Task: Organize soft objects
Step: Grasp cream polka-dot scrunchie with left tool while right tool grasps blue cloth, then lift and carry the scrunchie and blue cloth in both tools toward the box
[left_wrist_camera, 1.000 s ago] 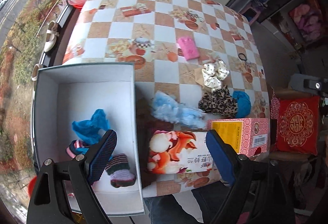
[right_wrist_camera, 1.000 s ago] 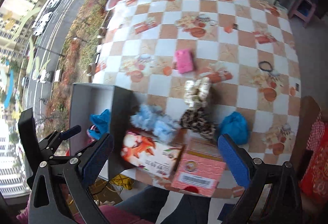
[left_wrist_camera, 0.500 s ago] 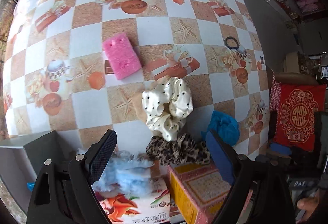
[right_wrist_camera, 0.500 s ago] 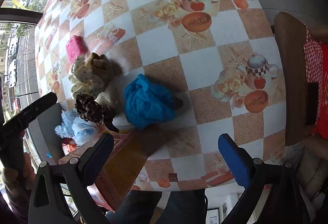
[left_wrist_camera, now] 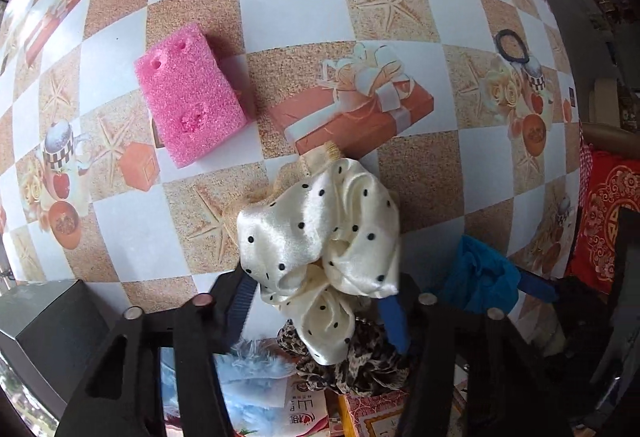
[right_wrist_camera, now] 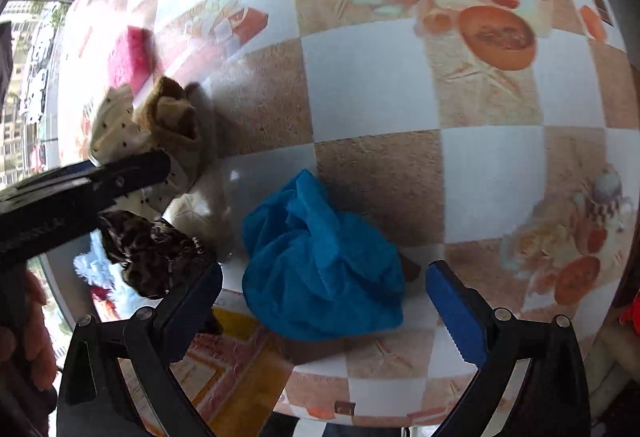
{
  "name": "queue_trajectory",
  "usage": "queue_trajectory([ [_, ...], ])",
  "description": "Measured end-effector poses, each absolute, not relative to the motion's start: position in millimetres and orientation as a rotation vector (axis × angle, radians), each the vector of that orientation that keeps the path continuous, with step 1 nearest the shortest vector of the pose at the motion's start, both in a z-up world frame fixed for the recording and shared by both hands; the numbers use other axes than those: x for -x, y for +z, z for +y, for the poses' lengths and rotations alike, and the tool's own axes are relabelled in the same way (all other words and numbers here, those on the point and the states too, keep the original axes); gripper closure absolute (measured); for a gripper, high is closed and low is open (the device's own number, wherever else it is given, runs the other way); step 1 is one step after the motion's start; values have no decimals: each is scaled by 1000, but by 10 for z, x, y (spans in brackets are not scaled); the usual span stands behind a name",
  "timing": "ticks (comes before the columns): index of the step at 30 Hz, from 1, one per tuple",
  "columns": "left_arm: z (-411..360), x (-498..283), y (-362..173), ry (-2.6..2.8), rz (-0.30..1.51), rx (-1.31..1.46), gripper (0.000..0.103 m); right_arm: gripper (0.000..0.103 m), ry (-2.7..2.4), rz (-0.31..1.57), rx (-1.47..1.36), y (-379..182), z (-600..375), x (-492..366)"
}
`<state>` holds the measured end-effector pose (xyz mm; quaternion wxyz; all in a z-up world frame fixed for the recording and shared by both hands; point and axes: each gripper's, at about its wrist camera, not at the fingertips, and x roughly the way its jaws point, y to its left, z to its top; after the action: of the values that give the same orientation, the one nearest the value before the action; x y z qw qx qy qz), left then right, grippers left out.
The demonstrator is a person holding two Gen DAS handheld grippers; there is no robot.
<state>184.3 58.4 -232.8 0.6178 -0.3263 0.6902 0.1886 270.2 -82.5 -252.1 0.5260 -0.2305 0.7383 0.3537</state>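
My left gripper (left_wrist_camera: pixel 320 301) is open, its blue pads on either side of a cream polka-dot scrunchie (left_wrist_camera: pixel 324 245) that lies on the checked tablecloth. A leopard-print scrunchie (left_wrist_camera: pixel 356 361) and a fluffy light-blue piece (left_wrist_camera: pixel 252 365) lie just below it. My right gripper (right_wrist_camera: pixel 324 293) is open, its pads on either side of a crumpled blue cloth (right_wrist_camera: pixel 320 261). The left gripper's finger (right_wrist_camera: pixel 80 181) crosses the right wrist view over the cream scrunchie (right_wrist_camera: pixel 116 129). A pink sponge (left_wrist_camera: pixel 188 93) lies farther back.
A black hair tie (left_wrist_camera: pixel 512 45) lies at the far right of the table. A grey box corner (left_wrist_camera: pixel 48 325) is at lower left. A printed tissue box (left_wrist_camera: pixel 304 409) and a pink carton (left_wrist_camera: pixel 372 417) stand at the near edge. A red cushion (left_wrist_camera: pixel 608 213) is off the table, right.
Both grippers have moved in close to the table: the left from over the grey box to the cream scrunchie, the right down around the blue cloth. Both stay open.
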Motion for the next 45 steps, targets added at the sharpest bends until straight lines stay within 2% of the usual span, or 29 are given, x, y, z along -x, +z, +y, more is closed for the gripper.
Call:
queue_trajectory([
  [1,589,-1862,-2330,428,1580,758,63,8,840,1756,582,-2547,-819,-2675],
  [2,587,-1859,-2310,424,1563,757,68,16,843,1746,607,-2560,-818,-2649],
  [3,582,-1856,-2283,422,1543,749,70,36,851,1745,613,-2569,-829,-2630],
  [5,590,-1833,-2205,426,1510,730,80,46,866,1742,606,-2556,-866,-2625],
  [6,594,-1818,-2158,433,1490,721,80,55,878,1738,597,-2542,-883,-2631],
  [7,620,-1804,-2096,442,1468,713,81,57,885,1737,579,-2526,-910,-2648],
  [11,679,-1715,-1824,469,1381,685,81,57,911,1711,475,-2346,-1060,-2745],
  [20,594,-1669,-1409,458,1317,629,81,57,913,1656,366,-1950,-1289,-2877],
  [45,-849,-2141,-682,85,1233,365,80,57,772,1578,251,-1371,-1883,-3080],
])
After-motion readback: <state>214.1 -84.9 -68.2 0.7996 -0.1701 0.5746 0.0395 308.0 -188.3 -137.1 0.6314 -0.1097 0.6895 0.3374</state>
